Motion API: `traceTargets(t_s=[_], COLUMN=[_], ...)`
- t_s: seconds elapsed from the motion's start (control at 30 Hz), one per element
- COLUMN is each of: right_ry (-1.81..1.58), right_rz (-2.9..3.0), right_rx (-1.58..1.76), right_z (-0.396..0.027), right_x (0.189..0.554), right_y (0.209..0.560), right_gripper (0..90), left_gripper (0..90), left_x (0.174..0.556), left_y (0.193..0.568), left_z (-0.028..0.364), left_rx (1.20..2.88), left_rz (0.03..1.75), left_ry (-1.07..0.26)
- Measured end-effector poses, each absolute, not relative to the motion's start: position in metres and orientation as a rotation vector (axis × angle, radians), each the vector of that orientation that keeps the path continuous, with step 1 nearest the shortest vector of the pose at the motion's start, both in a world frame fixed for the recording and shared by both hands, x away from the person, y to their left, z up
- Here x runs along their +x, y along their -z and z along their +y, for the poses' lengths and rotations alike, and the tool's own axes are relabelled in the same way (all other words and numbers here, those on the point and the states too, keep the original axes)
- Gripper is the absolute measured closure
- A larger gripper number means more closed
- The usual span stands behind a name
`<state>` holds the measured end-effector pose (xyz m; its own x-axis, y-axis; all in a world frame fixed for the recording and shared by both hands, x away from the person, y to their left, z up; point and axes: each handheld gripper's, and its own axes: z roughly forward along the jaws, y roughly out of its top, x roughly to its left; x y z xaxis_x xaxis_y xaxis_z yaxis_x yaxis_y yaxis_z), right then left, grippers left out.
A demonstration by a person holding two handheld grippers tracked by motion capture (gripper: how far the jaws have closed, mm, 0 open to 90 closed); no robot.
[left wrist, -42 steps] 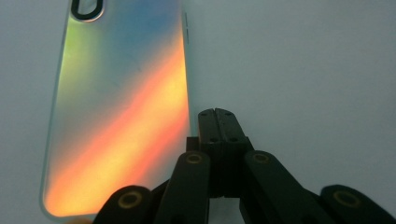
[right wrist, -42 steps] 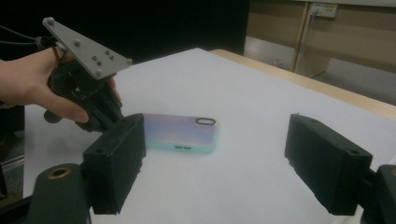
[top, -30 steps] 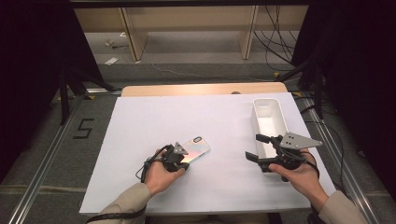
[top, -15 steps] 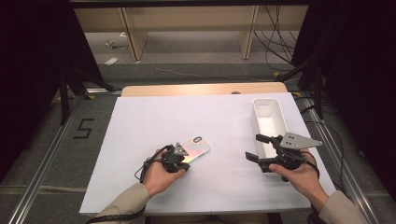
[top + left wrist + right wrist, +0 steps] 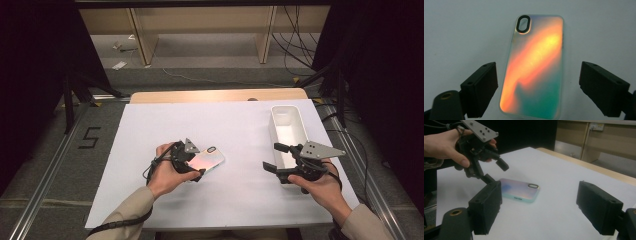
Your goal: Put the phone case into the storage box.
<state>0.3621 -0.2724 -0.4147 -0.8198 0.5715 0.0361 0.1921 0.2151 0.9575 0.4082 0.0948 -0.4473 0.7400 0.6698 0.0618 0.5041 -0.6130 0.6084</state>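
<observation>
An iridescent phone case (image 5: 209,160) (image 5: 534,72) (image 5: 520,190) lies flat on the white sheet (image 5: 225,125), camera hole at its far end. My left gripper (image 5: 197,161) (image 5: 541,82) (image 5: 496,172) hovers just over the case's near end. Its jaws have just been opening and now stand wide on either side of the case, their pads clear of it. My right gripper (image 5: 275,157) (image 5: 540,210) is held open off to the right, pointing toward the case with nothing between its fingers.
A long white bin (image 5: 289,132) stands on the sheet's right side, just beyond the right gripper. The wooden table edge (image 5: 215,96) shows past the sheet. Dark floor, rails and cables surround the table.
The left gripper's jaws have spread apart and let go of the case's near end. That hand has lifted a little. The case rests in the same spot; the right hand has kept still.
</observation>
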Motion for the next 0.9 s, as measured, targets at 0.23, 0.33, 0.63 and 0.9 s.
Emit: traceTargets(t_s=[0.23,0.33,0.63,0.9], right_ry=[-1.638,-1.640,-1.642,-1.643], right_rz=[2.173,2.173,2.172,2.174], right_rx=[0.717,0.718,0.716,0.715], right_z=[-0.272,-0.272,-0.272,-0.272], right_x=[0.362,0.362,0.362,0.362], right_y=[0.415,0.415,0.415,0.415], right_gripper=[21.4,21.4,21.4,21.4], left_gripper=[2.9,2.2,0.7,0.8], left_x=[0.426,0.429,0.438,0.444], left_y=[0.453,0.455,0.461,0.463], left_z=[0.092,0.086,0.071,0.066], left_rx=[2.453,2.503,2.584,2.620], left_rz=[0.874,0.838,0.806,0.806], left_ry=[-0.363,-0.335,-0.330,-0.301])
